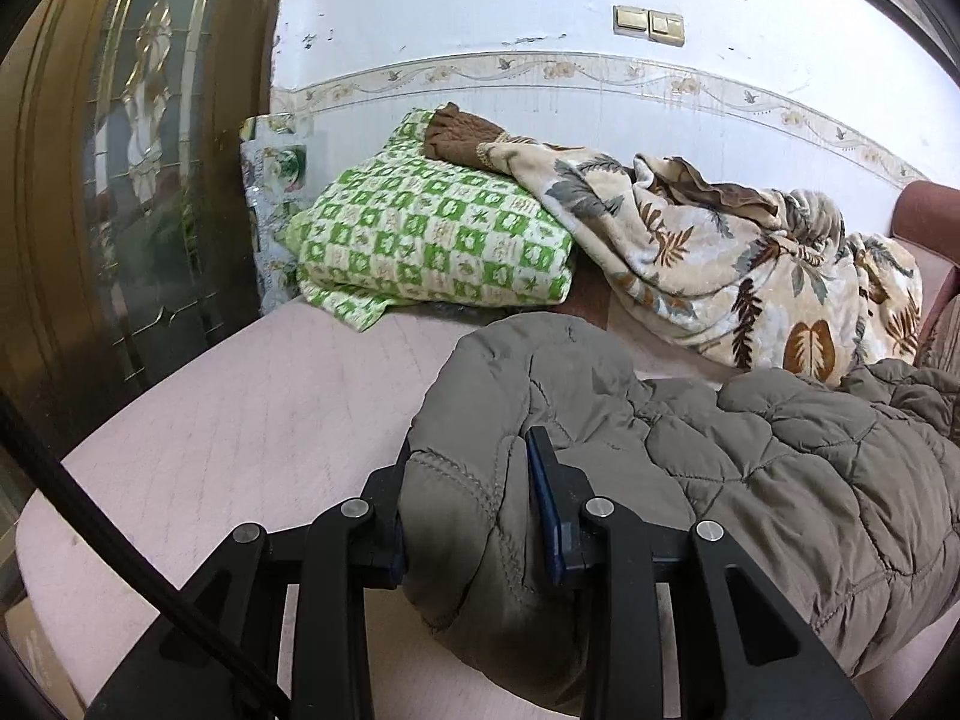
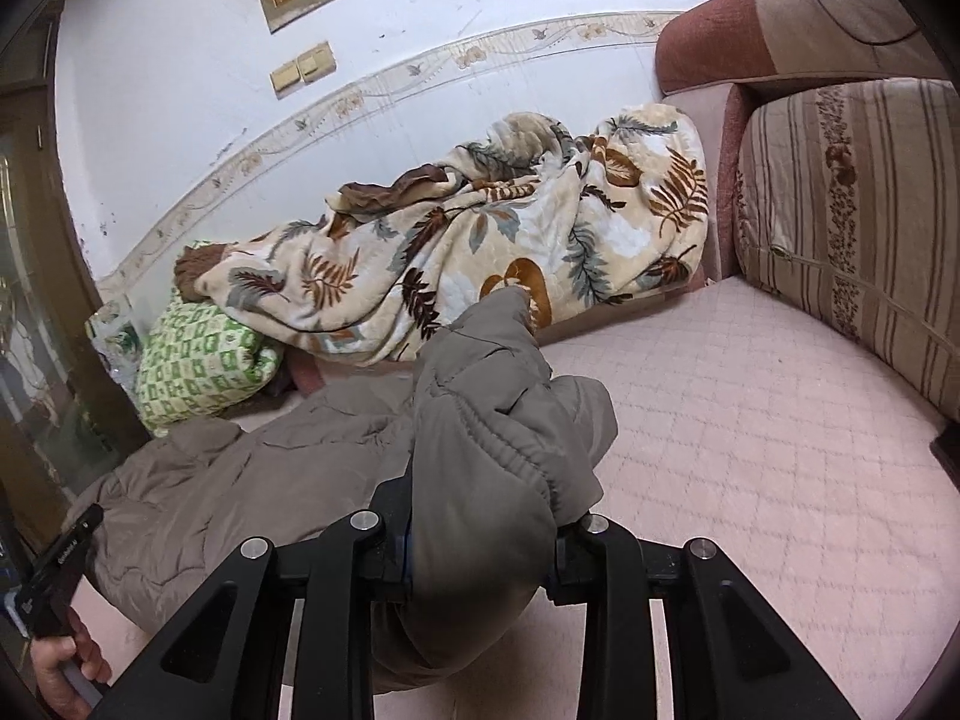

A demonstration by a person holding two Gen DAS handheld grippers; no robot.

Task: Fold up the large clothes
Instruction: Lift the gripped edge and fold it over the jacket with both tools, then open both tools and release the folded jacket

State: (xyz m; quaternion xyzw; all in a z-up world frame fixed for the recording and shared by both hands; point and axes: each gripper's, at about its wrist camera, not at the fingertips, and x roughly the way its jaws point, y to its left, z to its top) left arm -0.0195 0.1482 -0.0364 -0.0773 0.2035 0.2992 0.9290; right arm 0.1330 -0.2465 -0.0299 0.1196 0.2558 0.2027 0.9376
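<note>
A grey-brown quilted jacket point(image 1: 750, 468) lies bunched on the pink quilted seat point(image 1: 240, 420). My left gripper point(image 1: 474, 480) is shut on a stitched edge of it, and cloth fills the gap between the blue-padded fingers point(image 1: 543, 480). In the right wrist view my right gripper point(image 2: 480, 516) is shut on another bunched part of the jacket point(image 2: 498, 408), lifted off the seat point(image 2: 750, 450). The cloth hides most of its fingers. The rest of the jacket point(image 2: 240, 480) sags to the left, towards the left gripper's body point(image 2: 60, 564) and the hand point(image 2: 66, 672) that holds it.
A leaf-patterned blanket point(image 1: 720, 252) point(image 2: 480, 240) is heaped along the wall at the back. A folded green-checked quilt point(image 1: 432, 234) lies to its left, beside a wood-and-glass door point(image 1: 120, 180). A striped cushion point(image 2: 852, 228) and the sofa arm point(image 2: 708, 30) close off the right.
</note>
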